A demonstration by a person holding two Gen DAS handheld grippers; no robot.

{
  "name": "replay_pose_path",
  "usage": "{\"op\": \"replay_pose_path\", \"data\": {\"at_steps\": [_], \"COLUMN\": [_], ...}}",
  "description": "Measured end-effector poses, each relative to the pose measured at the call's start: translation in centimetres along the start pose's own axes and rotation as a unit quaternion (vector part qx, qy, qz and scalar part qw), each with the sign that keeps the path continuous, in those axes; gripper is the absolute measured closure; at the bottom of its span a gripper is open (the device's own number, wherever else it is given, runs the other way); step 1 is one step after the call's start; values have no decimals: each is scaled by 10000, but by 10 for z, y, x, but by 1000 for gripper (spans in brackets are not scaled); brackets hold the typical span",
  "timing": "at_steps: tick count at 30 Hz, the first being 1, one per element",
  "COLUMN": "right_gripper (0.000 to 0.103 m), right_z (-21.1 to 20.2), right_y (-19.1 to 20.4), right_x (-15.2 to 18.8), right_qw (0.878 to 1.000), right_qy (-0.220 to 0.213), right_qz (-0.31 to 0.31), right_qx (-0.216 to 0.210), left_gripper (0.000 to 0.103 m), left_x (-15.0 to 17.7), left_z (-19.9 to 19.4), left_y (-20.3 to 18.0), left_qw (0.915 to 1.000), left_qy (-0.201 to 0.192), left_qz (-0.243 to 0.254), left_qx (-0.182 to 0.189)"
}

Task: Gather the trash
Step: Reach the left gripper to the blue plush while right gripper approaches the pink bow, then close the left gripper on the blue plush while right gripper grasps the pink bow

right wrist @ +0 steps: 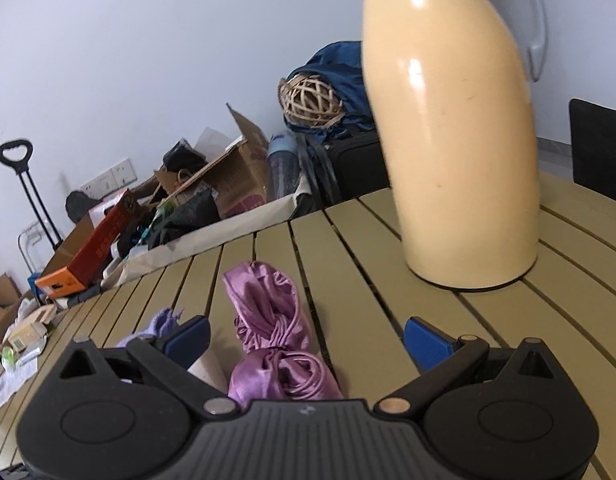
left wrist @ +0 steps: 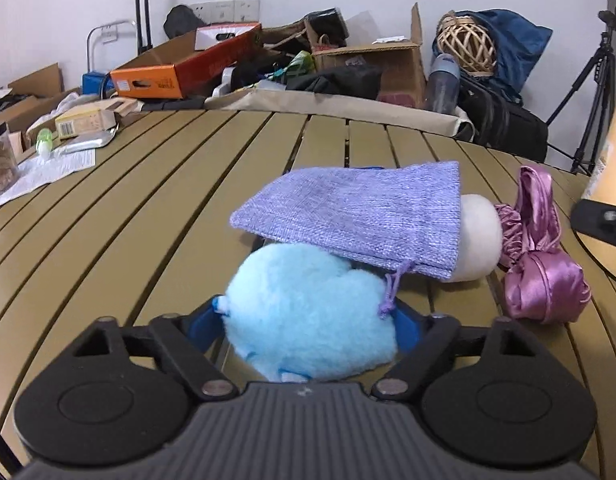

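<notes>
The left gripper (left wrist: 308,316) is partly open around a blue plush (left wrist: 308,320); the toy fills the gap between the blue pads, and whether they press on it cannot be told. Just ahead, a lilac pouch (left wrist: 356,216) lies over the plush's far edge, its cord hanging against the fur. A white ball (left wrist: 480,236) is tucked under the pouch to the right, touching a pink satin bundle (left wrist: 540,276).

The right gripper (right wrist: 305,338) is held wide open, nothing gripped; the pink bundle (right wrist: 275,340) lies between its fingers, apart from both pads. A cream thermos (right wrist: 456,132) stands ahead to the right.

Everything is set on a slatted olive table (left wrist: 147,184). Beyond it, boxes (left wrist: 179,68), bags and a tripod (left wrist: 596,80) are piled against a white wall
</notes>
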State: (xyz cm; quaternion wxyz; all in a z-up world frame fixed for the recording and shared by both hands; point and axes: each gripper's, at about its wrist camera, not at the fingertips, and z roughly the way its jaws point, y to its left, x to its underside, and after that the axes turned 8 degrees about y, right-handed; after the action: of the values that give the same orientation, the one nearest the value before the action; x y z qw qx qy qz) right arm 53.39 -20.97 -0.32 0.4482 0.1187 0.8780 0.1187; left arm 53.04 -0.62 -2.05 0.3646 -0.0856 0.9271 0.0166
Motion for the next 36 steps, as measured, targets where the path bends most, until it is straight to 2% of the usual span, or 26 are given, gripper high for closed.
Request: {"op": "replay_pose_path", "data": {"at_steps": [1,4,13,19,28,32,36], "right_gripper": [0,0,0,0,0,4,15], "right_z": [2,9,22,33,49,56,63], "right_y": [2,8,19,25,37,40,44], "right_x": [0,-1,-7,-4,-2,-1,0], "right_qw": [10000,9997,9975,9952,9908,9877,9852], "right_qy": [32,120,342,517,718,764,847], "right_qz": [-50,-196,-453,-648,-900,-999,-1135], "right_qx": [7,58,421,529,710,932,966], "left_gripper": [30,32,32,32,32,32,32], "left_x": [1,4,-3,-8,-13,-14,-15], "left_z": [-1,-5,-39,-58,-58,-53,-48], "left_y": [0,3,32,48,71,76,79], "left_qw": [10000,9999,9983,9951,9920,9916,9915], "left_qy": [-23,-78,-480,-816,-876,-838,-770], "left_qz": [32,67,-341,-523,-792,-851,-910], "left_qx": [9,-17,-10,-214,-438,-501,-517]}}
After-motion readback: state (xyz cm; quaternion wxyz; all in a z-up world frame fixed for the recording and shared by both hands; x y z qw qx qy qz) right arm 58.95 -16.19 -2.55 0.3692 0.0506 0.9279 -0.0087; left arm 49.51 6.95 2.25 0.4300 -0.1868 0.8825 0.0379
